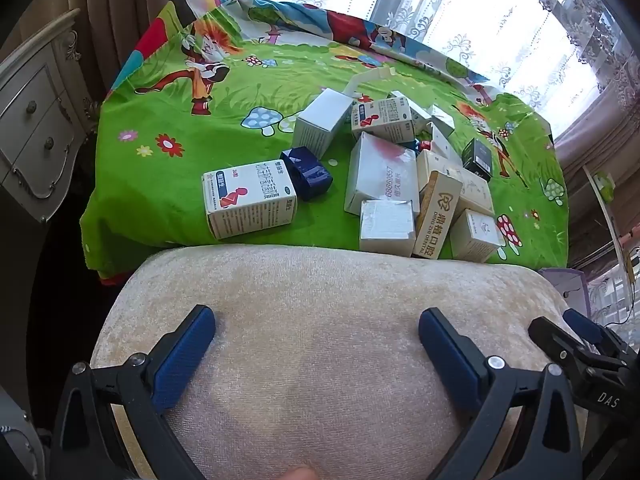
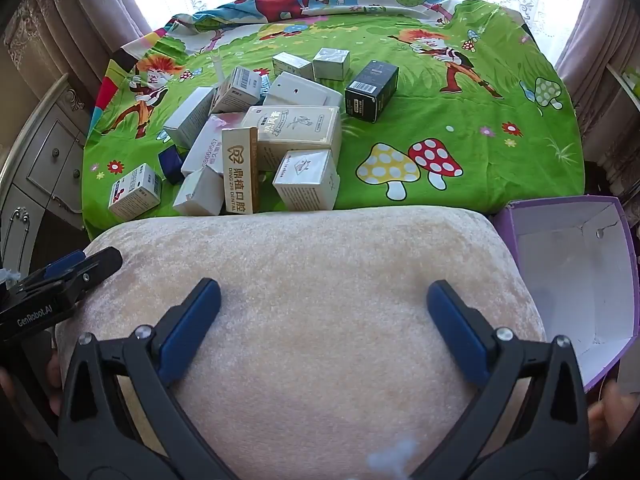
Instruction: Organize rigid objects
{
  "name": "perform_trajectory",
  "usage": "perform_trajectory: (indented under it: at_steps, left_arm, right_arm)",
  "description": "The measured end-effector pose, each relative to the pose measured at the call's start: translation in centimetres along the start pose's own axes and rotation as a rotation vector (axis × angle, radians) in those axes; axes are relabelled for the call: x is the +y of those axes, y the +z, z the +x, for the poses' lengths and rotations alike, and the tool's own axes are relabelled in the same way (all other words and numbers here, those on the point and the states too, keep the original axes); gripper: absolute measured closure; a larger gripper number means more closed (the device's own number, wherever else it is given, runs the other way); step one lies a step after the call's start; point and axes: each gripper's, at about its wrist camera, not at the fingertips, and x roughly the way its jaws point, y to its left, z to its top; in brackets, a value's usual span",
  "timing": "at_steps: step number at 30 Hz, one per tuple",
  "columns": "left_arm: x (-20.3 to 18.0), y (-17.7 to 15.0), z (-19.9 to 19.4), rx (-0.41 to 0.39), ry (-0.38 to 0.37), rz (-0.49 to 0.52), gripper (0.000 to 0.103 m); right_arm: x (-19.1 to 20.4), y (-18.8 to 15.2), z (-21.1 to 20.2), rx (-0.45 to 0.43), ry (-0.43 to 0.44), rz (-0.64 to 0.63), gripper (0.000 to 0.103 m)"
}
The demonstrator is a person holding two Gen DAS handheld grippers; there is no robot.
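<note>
Several small cardboard boxes lie in a loose pile on a green cartoon cloth; the pile also shows in the right wrist view. A white medicine box and a dark blue box lie apart at the left. A black box lies apart at the right. My left gripper is open and empty over a beige cushion. My right gripper is open and empty over the same cushion. Each gripper shows at the edge of the other's view.
An open purple box with a white inside stands right of the cushion. A cream chest of drawers stands at the left. Curtains and a window lie behind the table.
</note>
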Motion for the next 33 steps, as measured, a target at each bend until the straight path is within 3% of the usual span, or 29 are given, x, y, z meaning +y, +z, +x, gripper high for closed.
perform_trajectory:
  at_steps: [33]
  left_arm:
    - [-0.05,-0.26,-0.31,0.013,-0.008,-0.012,0.0]
  right_arm:
    - [0.26,-0.38,0.4,-0.018,-0.004,0.003,0.0]
